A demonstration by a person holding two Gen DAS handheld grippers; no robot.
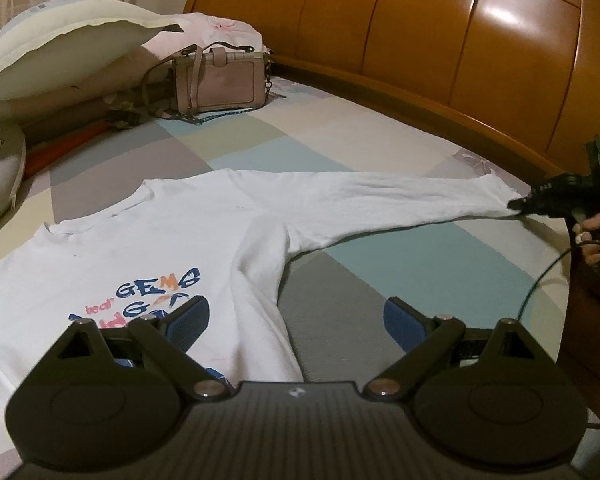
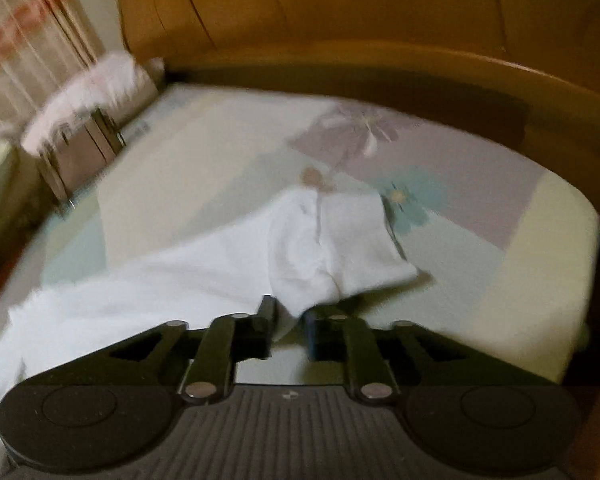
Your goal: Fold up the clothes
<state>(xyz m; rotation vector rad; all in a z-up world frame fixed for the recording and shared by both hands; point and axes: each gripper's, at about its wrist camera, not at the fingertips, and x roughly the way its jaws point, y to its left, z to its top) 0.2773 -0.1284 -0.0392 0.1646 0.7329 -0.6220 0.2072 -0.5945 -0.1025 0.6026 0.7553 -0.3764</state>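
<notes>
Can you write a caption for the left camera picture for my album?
White shirt spread on a patchwork bed; right gripper pinches its sleeve.

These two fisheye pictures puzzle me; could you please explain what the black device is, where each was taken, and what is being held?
A person holds a hand-held two-finger gripper in each hand, with a camera on each looking along its fingers. The left wrist view shows the left gripper open and empty above a white long-sleeved shirt spread on the patchwork bedsheet. At its right edge the right gripper has the sleeve cuff between its fingers. The blurred right wrist view shows that same cuff up close. A pink handbag and pillows lie by the wooden headboard.
</notes>
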